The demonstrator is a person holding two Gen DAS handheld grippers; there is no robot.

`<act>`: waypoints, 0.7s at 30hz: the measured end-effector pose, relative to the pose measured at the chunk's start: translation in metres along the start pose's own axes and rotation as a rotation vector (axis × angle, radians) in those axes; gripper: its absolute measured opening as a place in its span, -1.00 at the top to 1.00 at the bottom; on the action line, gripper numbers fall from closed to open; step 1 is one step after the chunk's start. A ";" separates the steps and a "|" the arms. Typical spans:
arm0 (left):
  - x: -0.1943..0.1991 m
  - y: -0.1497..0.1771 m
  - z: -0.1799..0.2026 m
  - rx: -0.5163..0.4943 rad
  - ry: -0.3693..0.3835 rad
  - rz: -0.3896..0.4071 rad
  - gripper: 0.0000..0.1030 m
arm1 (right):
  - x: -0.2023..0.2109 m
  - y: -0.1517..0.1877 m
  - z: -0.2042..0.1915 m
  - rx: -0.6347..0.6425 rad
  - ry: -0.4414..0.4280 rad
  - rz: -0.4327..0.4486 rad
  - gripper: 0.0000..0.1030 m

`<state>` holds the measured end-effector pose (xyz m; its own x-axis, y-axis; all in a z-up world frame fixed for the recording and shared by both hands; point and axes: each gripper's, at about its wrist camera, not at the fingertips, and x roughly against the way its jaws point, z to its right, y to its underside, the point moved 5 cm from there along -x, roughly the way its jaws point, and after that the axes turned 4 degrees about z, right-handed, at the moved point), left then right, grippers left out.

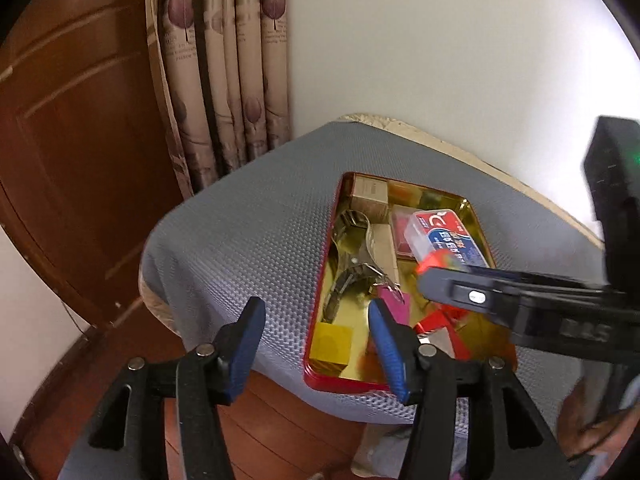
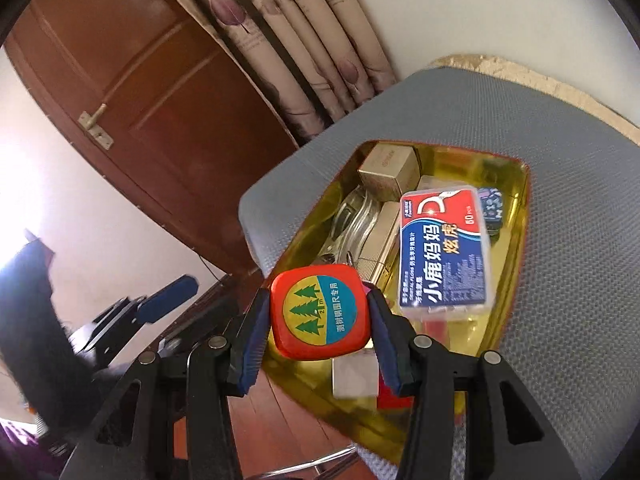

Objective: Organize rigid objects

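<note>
Clamping a red tape measure (image 2: pixel 319 312) between its blue pads, the right hand-held gripper (image 2: pixel 318 322) holds it above the near end of a red tin (image 2: pixel 520 216) with a gold inside. The tin sits on a grey mat (image 1: pixel 248 224) over the tabletop and holds a floss box (image 2: pixel 444 248), a beige carton (image 2: pixel 386 174), metal clips (image 1: pixel 352 248) and a yellow block (image 1: pixel 331 346). The left hand-held gripper (image 1: pixel 316 340) has its jaws apart with nothing between them, over the tin's near left edge. A brown door (image 2: pixel 160 92) and curtain (image 1: pixel 224 80) stand behind.
</note>
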<state>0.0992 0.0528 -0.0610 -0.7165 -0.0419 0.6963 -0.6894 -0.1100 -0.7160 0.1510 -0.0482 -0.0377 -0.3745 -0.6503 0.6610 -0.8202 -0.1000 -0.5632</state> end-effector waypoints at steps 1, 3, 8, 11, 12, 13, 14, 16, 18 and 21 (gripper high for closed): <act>-0.002 -0.001 0.000 0.003 -0.002 -0.002 -0.06 | -0.003 -0.001 0.001 -0.005 0.009 0.000 0.11; -0.004 0.000 -0.002 0.006 -0.011 -0.006 -0.06 | -0.010 -0.003 0.005 -0.008 0.032 -0.001 0.11; -0.013 0.003 -0.004 -0.005 -0.037 -0.026 -0.06 | -0.019 -0.010 0.013 -0.037 0.058 0.006 0.09; -0.016 0.005 -0.005 0.003 -0.030 -0.045 -0.06 | -0.023 -0.016 0.013 -0.038 0.068 0.013 0.09; -0.016 0.005 -0.007 0.007 -0.034 -0.047 -0.06 | -0.024 -0.017 0.013 -0.035 0.077 0.016 0.09; -0.017 0.005 -0.008 0.011 -0.035 -0.050 -0.06 | -0.024 -0.018 0.012 -0.033 0.082 0.020 0.09; -0.017 0.005 -0.008 0.013 -0.035 -0.052 -0.06 | -0.024 -0.019 0.012 -0.031 0.086 0.026 0.09; -0.019 0.005 -0.009 0.010 -0.041 -0.054 -0.06 | -0.022 -0.021 0.011 -0.029 0.090 0.041 0.09; -0.019 0.006 -0.008 0.007 -0.043 -0.059 -0.06 | -0.015 -0.023 0.009 -0.026 0.081 0.066 0.06; -0.018 0.006 -0.007 -0.003 -0.052 -0.052 -0.06 | 0.001 -0.025 0.006 -0.023 0.072 0.122 -0.06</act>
<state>0.1075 0.0597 -0.0782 -0.6733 -0.0879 0.7341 -0.7259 -0.1101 -0.6790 0.1739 -0.0508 -0.0255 -0.5011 -0.6008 0.6229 -0.7765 -0.0056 -0.6301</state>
